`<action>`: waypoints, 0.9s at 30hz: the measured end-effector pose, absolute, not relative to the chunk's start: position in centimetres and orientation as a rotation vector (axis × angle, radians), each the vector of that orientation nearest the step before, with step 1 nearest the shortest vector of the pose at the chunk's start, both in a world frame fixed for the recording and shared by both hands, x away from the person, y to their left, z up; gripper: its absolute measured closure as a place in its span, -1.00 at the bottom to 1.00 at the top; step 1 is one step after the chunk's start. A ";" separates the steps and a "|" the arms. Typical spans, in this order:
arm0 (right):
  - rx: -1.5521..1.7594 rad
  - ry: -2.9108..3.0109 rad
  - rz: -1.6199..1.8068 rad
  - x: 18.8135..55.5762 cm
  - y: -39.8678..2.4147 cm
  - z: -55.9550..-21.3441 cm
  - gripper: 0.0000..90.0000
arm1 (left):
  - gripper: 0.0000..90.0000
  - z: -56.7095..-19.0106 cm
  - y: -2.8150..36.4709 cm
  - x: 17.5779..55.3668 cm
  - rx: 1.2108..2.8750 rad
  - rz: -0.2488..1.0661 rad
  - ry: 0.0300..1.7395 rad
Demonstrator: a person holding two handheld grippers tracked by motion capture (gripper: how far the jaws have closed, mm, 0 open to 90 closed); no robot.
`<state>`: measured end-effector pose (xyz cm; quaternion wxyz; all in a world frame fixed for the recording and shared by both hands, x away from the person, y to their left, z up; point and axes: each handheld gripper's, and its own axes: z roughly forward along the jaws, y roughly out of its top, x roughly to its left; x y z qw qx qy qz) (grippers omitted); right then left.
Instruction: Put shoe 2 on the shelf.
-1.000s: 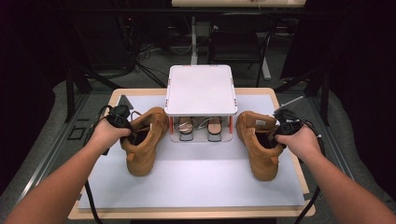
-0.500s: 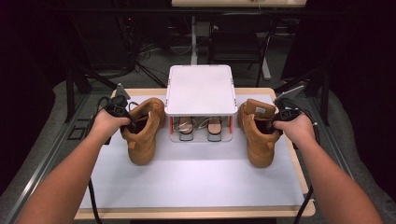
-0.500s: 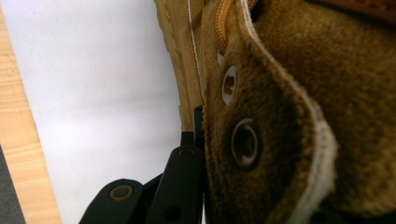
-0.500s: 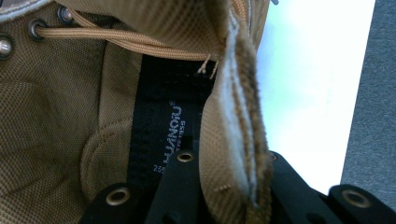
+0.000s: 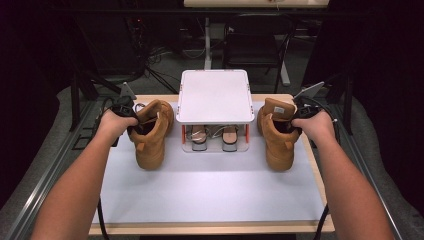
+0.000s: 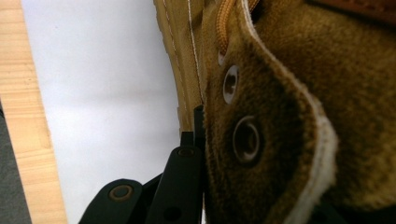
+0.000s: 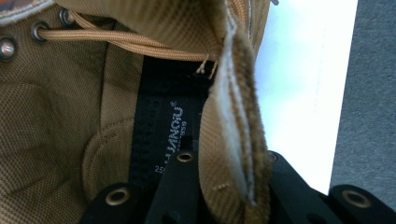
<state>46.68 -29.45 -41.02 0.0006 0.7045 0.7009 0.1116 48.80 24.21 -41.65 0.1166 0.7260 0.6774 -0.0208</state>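
The left hand-held gripper (image 5: 131, 116) was clamped on the collar of the left boot (image 5: 150, 132), and the right hand-held gripper (image 5: 295, 117) was clamped on the collar of the right boot (image 5: 276, 132). In the left gripper view one black jaw lay against the outside of the suede eyelet flap (image 6: 261, 140), with the flap pinched between the jaws. In the right gripper view the collar wall (image 7: 236, 140) ran between the jaws, one inside the boot beside the black label (image 7: 161, 135) and one outside.

Both boots were on the white mat (image 5: 210, 195) toward the far edge of the desk (image 5: 310, 227), toes pointing to the near edge, one on each side of the small shoe rack (image 5: 214, 95) at the far middle. The rack's lower shelf held a pair of sandals (image 5: 215, 136); its white top was bare.

The step in hand looked like carrying the pair toward the rack. To do it well, each grip needed to hold deep on the collar, since suede folds and a heavy boot swings from a soft edge. Lifting both evenly, keeping the soles level and clearing the rack's rim before setting down would avoid knocking the rack or tipping a boot.
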 end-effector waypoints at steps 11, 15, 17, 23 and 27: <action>2.243 2.180 0.414 49.1 -29.2 -39.5 0.91 | 0.92 -40.1 23.8 51.1 2.076 -0.084 1.993; 2.241 2.161 0.422 50.8 -29.0 -39.2 0.91 | 0.92 -40.2 23.7 51.9 2.037 -0.082 1.989; 2.243 2.153 0.437 51.2 -29.1 -39.1 0.91 | 0.92 -40.2 23.8 52.2 2.020 -0.107 1.995; 2.234 2.148 0.437 52.2 -29.0 -38.4 0.91 | 0.92 -40.2 23.7 52.7 2.026 -0.084 2.007; 2.248 2.121 0.462 52.8 -29.0 -38.0 0.91 | 0.92 -40.1 24.0 53.2 2.005 -0.092 2.016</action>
